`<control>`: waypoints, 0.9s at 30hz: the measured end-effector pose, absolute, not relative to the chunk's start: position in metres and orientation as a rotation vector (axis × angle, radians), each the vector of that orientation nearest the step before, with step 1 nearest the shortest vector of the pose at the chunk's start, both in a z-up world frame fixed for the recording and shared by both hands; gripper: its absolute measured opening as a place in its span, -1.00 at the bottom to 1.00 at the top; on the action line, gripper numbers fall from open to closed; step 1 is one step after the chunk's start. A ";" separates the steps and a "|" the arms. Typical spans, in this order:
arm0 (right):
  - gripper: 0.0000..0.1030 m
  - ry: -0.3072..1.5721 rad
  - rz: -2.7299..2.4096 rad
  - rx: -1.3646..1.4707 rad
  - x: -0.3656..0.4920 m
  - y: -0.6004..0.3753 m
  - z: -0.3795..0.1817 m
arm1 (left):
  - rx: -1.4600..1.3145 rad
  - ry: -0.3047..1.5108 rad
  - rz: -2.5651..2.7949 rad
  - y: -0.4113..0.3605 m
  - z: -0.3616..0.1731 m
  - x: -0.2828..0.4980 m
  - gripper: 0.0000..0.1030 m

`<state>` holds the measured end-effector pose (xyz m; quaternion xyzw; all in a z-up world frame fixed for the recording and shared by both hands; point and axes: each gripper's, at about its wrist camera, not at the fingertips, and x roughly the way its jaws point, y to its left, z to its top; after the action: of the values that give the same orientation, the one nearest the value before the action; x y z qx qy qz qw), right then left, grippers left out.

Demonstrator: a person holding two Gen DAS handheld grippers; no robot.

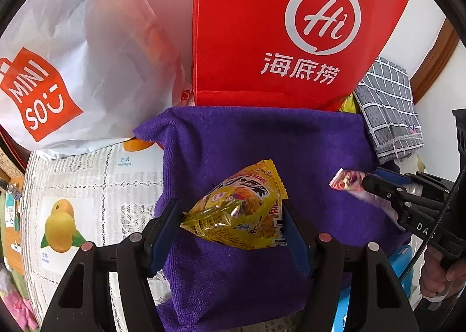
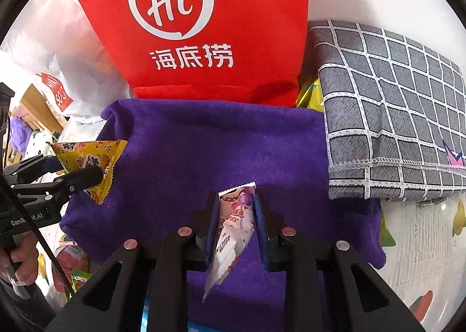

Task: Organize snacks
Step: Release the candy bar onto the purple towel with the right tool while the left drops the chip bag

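My left gripper (image 1: pixel 231 211) is shut on a yellow snack packet (image 1: pixel 241 209) and holds it above a purple towel (image 1: pixel 262 140). The packet also shows at the left of the right wrist view (image 2: pixel 87 163), with the left gripper (image 2: pixel 84 176) on it. My right gripper (image 2: pixel 236 201) is shut on a slim pink and white snack packet (image 2: pixel 233 230) above the same purple towel (image 2: pixel 218 143). In the left wrist view the right gripper (image 1: pixel 365 182) shows at the right edge, with the pink packet (image 1: pixel 346 179) sticking out of it.
A red Haidilao bag (image 1: pixel 276 26) stands behind the towel, also in the right wrist view (image 2: pixel 189 26). A white Miniso bag (image 1: pixel 72 70) lies at the left. A grey checked cloth (image 2: pixel 393 113) lies at the right. A fruit-print tablecloth (image 1: pixel 87 201) covers the table. More snacks (image 2: pixel 70 268) lie at the lower left.
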<state>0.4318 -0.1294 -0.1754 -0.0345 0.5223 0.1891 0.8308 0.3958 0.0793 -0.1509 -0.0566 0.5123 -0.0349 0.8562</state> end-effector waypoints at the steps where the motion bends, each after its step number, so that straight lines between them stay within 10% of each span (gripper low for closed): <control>1: -0.49 1.111 0.401 -0.075 0.433 -0.129 -0.176 | -0.118 1.077 -0.073 0.079 -0.151 0.396 0.28; 27: -0.07 0.974 0.438 -0.055 0.412 -0.127 -0.131 | -0.191 1.116 -0.111 0.079 -0.157 0.401 0.44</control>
<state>0.4125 -0.1269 -0.1311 -0.0261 0.4641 0.2088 0.8604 0.4015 0.0791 -0.1571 -0.0904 0.5283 -0.0527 0.8426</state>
